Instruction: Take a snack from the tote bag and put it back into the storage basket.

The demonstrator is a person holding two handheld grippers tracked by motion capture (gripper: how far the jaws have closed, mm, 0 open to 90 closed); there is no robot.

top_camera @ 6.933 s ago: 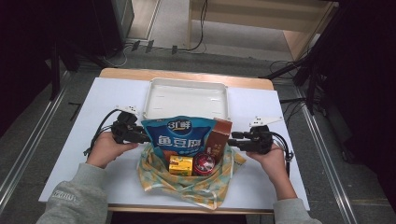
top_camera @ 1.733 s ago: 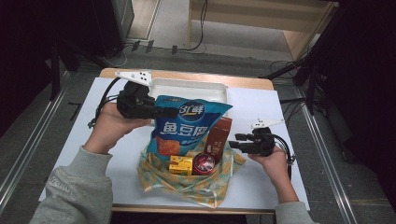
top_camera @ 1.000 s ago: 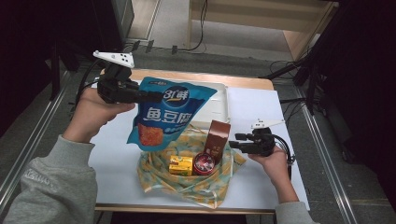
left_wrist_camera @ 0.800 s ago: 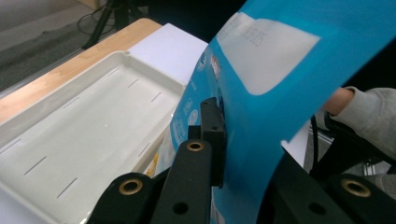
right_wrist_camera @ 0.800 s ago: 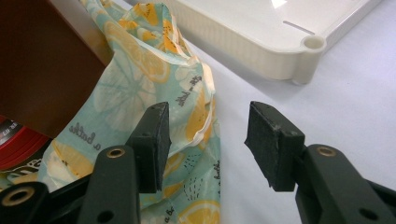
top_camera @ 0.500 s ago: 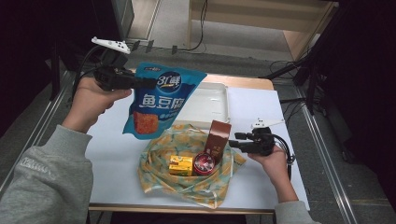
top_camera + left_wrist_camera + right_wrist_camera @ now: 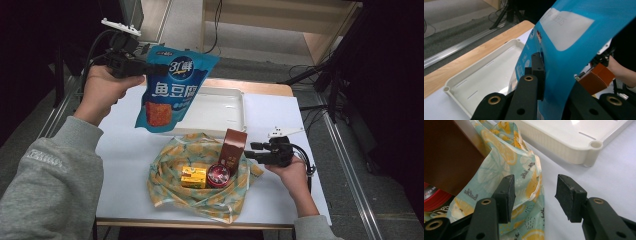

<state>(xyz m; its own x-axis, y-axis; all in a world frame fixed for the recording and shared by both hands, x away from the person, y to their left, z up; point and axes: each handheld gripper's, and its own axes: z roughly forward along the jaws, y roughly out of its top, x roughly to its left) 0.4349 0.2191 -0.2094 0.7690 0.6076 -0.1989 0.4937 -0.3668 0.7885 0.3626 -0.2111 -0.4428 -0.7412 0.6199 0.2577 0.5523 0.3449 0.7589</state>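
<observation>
White tabletop [image 7: 125, 150], dark room around. Left gripper [image 7: 142, 67] clamps the blue snack bag [image 7: 172, 90], lifted off the cloth bag [image 7: 200, 200] above the table's far-left corner. Right gripper [image 7: 250, 154] gapes empty by the cloth's edge. Step: unloading; next, probably lower into white tray [image 7: 235, 100].

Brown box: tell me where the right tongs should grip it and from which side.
Grip the brown box near its top, across its narrow sides, coming from the right, where the open right tongs wait. It stands upright above the cloth, leaning slightly, its upper half free.
</observation>
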